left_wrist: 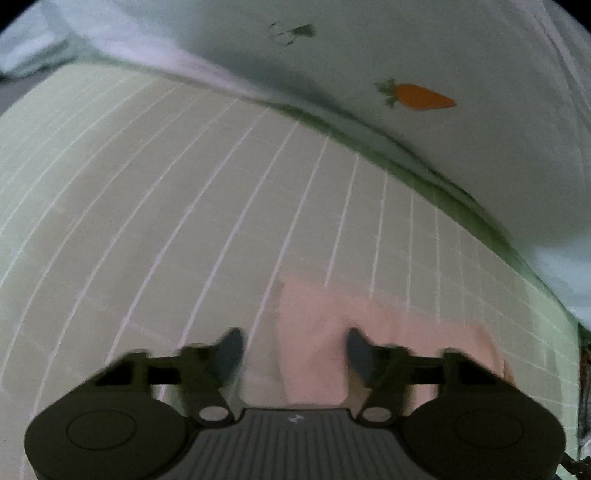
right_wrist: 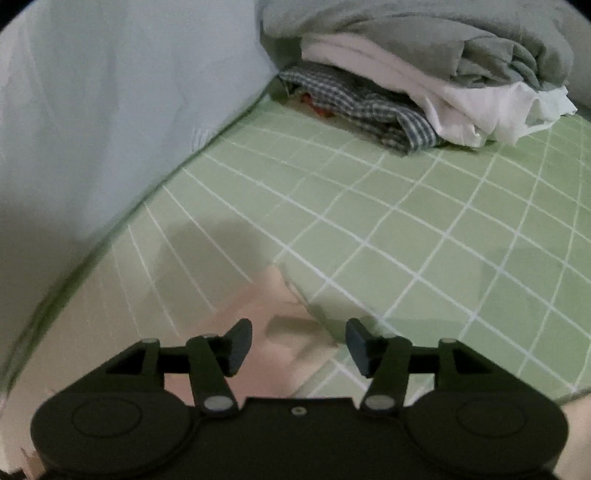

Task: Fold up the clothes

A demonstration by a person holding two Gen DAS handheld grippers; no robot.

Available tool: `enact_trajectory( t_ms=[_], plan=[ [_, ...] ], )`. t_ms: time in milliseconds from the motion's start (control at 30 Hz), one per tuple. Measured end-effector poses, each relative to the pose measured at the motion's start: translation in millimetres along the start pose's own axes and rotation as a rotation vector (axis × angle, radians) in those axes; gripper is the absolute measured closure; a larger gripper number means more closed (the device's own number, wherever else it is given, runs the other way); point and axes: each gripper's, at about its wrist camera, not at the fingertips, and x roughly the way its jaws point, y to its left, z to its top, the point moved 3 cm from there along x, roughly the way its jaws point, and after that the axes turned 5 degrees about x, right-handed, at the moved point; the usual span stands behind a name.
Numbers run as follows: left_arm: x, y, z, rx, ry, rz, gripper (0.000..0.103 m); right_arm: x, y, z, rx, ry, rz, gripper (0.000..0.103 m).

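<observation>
Mostly I see the sheet point(left_wrist: 166, 221), pale green with a grid of thin white lines, stretched flat under both my tongs. In the left view it fills the frame from 6 o'clock up to a dark green edge that curves from 10 o'clock down to 3 o'clock. Beyond that edge rises a pale wall point(left_wrist: 424, 55) of fabric, printed with an orange carrot point(left_wrist: 421, 96) at 1 o'clock and a small dark motif point(left_wrist: 293, 32) at 12 o'clock, too blurred to read.

My left gripper point(left_wrist: 295, 350) is open, nothing between its fingers. A pink cloth point(left_wrist: 325, 325) lies flat on the sheet just ahead of it, spreading toward 4 o'clock; the picture is smeared, so I cannot tell its edges well.

In the right view the same grid runs out to 3 o'clock, and the pale wall point(right_wrist: 110, 110) stands along the left from 7 o'clock to 11 o'clock. My right gripper point(right_wrist: 299, 347) is open too, hovering over the corner of the pink cloth point(right_wrist: 273, 299), whose tip points toward 12 o'clock. I cannot tell whether the fingers touch it.

Farther off, at 1 o'clock, a pile sits on the sheet against the wall: a checked garment point(right_wrist: 362, 103) at the bottom, a white one point(right_wrist: 443, 107) on it, a grey one point(right_wrist: 461, 40) on top. Something red point(right_wrist: 314, 105) peeks from under the checked one.
</observation>
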Motion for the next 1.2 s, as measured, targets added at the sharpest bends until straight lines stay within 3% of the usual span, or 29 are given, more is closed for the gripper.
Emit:
enact_trajectory(
  t_ms=[33, 233, 433, 467, 500, 600, 700, 767, 833, 1000, 1133, 1200],
  plan=[
    [3, -2, 2, 0.01, -0.005, -0.003, 0.097, 1, 1, 0, -0.016, -0.002, -0.005, 0.042],
    [22, -9, 25, 0.058, -0.02, 0.082, 0.098, 6, 10, -2, -0.109, -0.016, -0.034, 0.037],
    [22, -4, 24, 0.059, -0.04, 0.065, 0.097, 11, 18, -3, -0.203, -0.029, -0.063, 0.033],
    [23, -5, 24, 0.058, -0.038, 0.067, 0.097, 12, 20, -3, -0.22, -0.031, -0.067, 0.042],
    [23, -5, 24, 0.057, -0.037, 0.07, 0.097, 12, 23, -6, -0.256, -0.041, -0.06, 0.065],
    [24, -8, 25, 0.064, -0.033, 0.086, 0.094, 13, 34, -13, -0.364, -0.067, -0.04, 0.096],
    [17, -8, 26, 0.044, -0.022, 0.084, 0.088, 11, 40, -12, -0.357, -0.068, -0.032, 0.098],
    [2, -7, 27, 0.025, -0.049, 0.07, 0.077, -1, 45, -10, -0.361, -0.102, -0.003, 0.099],
    [-20, -6, 28, 0.018, -0.099, 0.058, 0.056, -19, 52, -11, -0.392, -0.146, 0.031, 0.099],
    [-80, -3, 6, -0.012, -0.166, 0.033, 0.044, -86, 83, -38, -0.521, -0.211, 0.224, 0.099],
    [-116, -6, -34, -0.009, -0.165, 0.014, 0.035, -119, 96, -93, -0.585, -0.108, 0.378, 0.099],
    [-127, -10, -58, -0.003, -0.134, 0.008, 0.033, -118, 90, -127, -0.586, 0.011, 0.386, 0.095]
  ],
)
